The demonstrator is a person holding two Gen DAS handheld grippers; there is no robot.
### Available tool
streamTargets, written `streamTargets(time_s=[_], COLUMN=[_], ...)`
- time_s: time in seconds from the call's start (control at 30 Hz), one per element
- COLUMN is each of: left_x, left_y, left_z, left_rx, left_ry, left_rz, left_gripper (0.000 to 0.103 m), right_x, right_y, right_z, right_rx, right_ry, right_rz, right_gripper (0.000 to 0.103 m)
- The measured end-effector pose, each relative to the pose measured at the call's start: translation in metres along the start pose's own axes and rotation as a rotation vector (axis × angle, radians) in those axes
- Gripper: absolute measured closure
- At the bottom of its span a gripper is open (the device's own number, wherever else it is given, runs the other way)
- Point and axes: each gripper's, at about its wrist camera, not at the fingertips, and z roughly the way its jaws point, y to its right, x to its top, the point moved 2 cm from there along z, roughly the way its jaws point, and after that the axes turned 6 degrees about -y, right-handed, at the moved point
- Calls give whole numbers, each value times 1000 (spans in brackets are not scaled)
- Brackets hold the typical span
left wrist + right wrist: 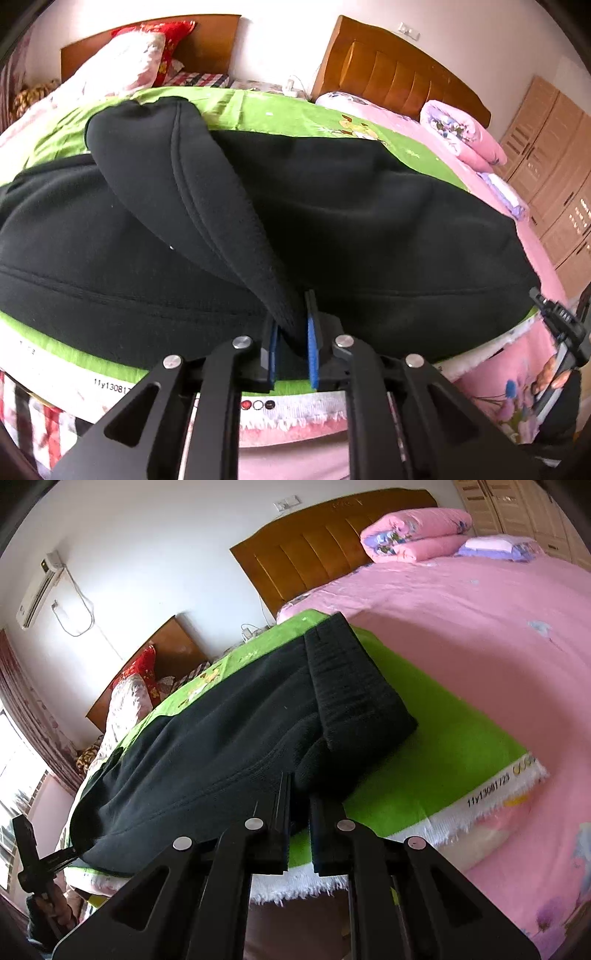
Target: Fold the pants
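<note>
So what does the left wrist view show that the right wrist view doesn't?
Only the left wrist view shows the left gripper clamped on a raised fold of the black pants, pulled up as a peaked flap.

Only the right wrist view shows the air conditioner on the wall, the window, and the right gripper pinching the pants' near edge by the waistband.

Both show the green cloth under the pants, the pink bedspread and two wooden headboards.

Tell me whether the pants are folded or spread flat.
Partly folded: the black pants lie on the green cloth, one part lifted over the rest, pinched by the left gripper.
</note>
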Motion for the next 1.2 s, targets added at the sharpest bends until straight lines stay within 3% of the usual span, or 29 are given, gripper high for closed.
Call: streamTargets(time_s=[0.3, 0.5, 0.6, 0.9, 0.97, 1.0, 1.03, 1.1, 1.2], left_x=[-5, -7, -8, -11, -10, -10, -10, -9, -4], left_y=[-2, -1, 3, 5, 5, 4, 0, -6, -16], left_z=[1, 1, 1, -1, -3, -6, -11, -21, -45], left_rx=[22, 41, 56, 59, 101, 120, 140, 171, 228], left_ry=[28, 41, 51, 55, 61, 67, 89, 122, 213], left_rz=[19, 30, 47, 58, 65, 61, 49, 32, -8], left_gripper=[85, 85, 84, 83, 55, 22, 14, 14, 14], right_x=[-6, -4, -9, -9, -8, -7, -6, -4, 2], right_y=[2, -10, 1, 6, 9, 9, 8, 4, -14], right_z=[6, -2, 11, 10, 7, 5, 0, -13, -36], right_rx=[15, -12, -6, 12, 23, 25, 22, -35, -62], right_ry=[-11, 35, -7, -3, -17, -23, -30, -6, 69], right_rz=[21, -55, -25, 13, 30, 32, 34, 24, -60], right_gripper=[92, 92, 92, 90, 85, 75, 53, 12, 13])
